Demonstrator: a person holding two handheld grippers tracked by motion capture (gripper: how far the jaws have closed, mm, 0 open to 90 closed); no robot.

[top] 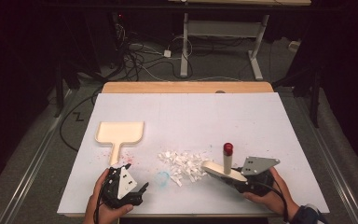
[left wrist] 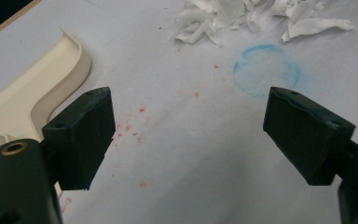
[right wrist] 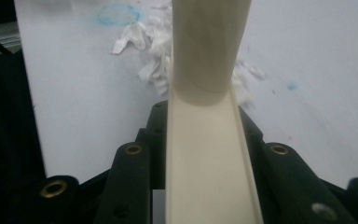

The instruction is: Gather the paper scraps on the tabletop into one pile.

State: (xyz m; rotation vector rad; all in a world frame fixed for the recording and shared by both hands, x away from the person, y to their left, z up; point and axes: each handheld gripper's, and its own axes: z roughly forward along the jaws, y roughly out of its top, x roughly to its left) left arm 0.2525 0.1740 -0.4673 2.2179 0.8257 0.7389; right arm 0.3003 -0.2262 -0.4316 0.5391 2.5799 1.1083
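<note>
Two claws: left claw point(top: 142, 190) gapes beside dustpan point(top: 120, 132); right claw point(top: 233, 182) grips brush point(top: 220, 169) against paper scraps point(top: 184, 163).

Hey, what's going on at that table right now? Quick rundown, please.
Right gripper shut on brush, beside paper scraps. Left gripper open, holding nothing, by dustpan handle. Nothing in the way.

A matt white paper sheet point(top: 242, 116) covers the pale wooden table point(top: 186, 87), smudged with chalky red and blue marks. At its 6 o'clock lies a heap of torn white paper scraps point(top: 184, 163). The cream dustpan point(top: 120, 132) at 9 o'clock and the cream brush point(top: 222, 170) look like smooth, faintly glossy plastic. The grippers' black jaws are matt plastic; brass-coloured metal inserts glint.
</note>
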